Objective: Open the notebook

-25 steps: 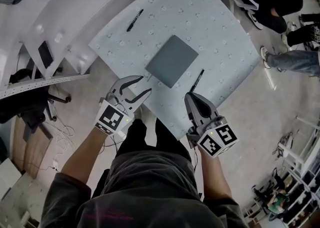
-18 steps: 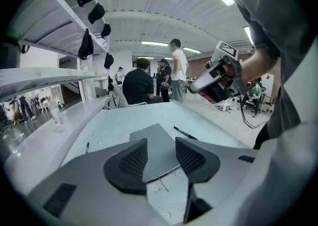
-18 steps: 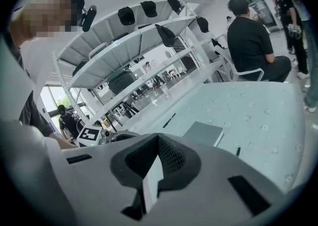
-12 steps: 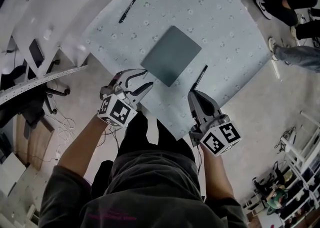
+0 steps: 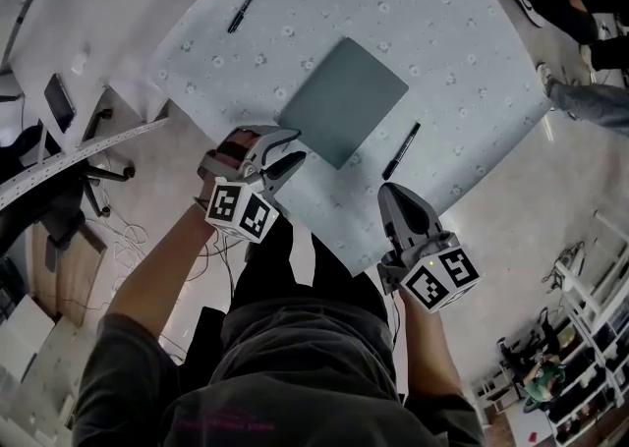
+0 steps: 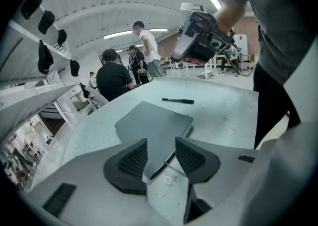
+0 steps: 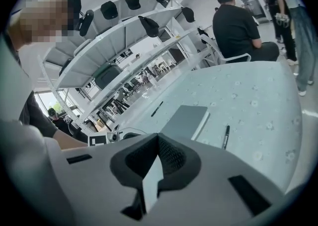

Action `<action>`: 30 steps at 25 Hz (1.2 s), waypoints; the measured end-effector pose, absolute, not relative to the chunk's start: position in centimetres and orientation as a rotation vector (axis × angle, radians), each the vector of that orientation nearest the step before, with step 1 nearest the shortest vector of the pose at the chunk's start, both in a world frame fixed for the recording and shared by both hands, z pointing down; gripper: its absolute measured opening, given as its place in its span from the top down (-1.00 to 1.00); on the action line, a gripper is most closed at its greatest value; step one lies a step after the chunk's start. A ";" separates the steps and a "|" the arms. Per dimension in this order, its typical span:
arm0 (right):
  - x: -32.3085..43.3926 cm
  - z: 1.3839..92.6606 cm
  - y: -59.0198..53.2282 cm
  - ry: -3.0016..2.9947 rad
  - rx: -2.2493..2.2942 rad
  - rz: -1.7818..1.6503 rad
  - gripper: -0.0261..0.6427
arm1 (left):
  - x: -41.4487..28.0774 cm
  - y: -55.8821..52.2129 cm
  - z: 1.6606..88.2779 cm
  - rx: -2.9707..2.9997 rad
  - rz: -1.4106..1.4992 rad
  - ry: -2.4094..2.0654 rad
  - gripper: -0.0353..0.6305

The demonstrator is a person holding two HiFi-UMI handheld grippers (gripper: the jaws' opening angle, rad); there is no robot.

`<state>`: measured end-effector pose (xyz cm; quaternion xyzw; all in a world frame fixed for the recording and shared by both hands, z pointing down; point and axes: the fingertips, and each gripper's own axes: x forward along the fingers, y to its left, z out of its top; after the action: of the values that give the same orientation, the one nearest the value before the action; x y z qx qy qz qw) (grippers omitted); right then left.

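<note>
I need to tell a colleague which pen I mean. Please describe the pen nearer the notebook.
Start at the pale patterned table; a closed grey notebook lies in its middle. The black pen lies close beside the notebook, toward the right gripper. The other pen lies far off, near the far left edge.

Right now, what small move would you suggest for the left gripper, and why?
Probably ease the left gripper forward and close on the cover's near corner: its jaws stand apart, framing a corner of the closed notebook, while the right gripper is shut.

Head view looks steeply down; 2 gripper views look low across the notebook (image 5: 346,101).
</note>
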<state>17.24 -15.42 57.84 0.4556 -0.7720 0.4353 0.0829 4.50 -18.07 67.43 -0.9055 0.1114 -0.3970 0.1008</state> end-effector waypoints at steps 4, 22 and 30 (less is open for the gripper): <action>17.3 59.1 -14.7 -2.271 1.357 1.321 0.91 | 4.5 -17.8 69.2 -2.558 -1.180 0.259 0.37; 16.5 62.5 -12.4 -2.202 1.322 1.378 0.91 | 5.4 -18.0 71.7 -2.263 -1.050 0.157 0.38; 15.8 62.1 -12.5 -2.211 1.316 1.370 0.91 | 5.4 -17.6 71.9 -2.305 -1.078 0.111 0.55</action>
<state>15.80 -12.54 62.07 0.4484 -0.7537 0.4670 0.1131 5.45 -17.65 71.90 -0.8652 0.0416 -0.4047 0.2931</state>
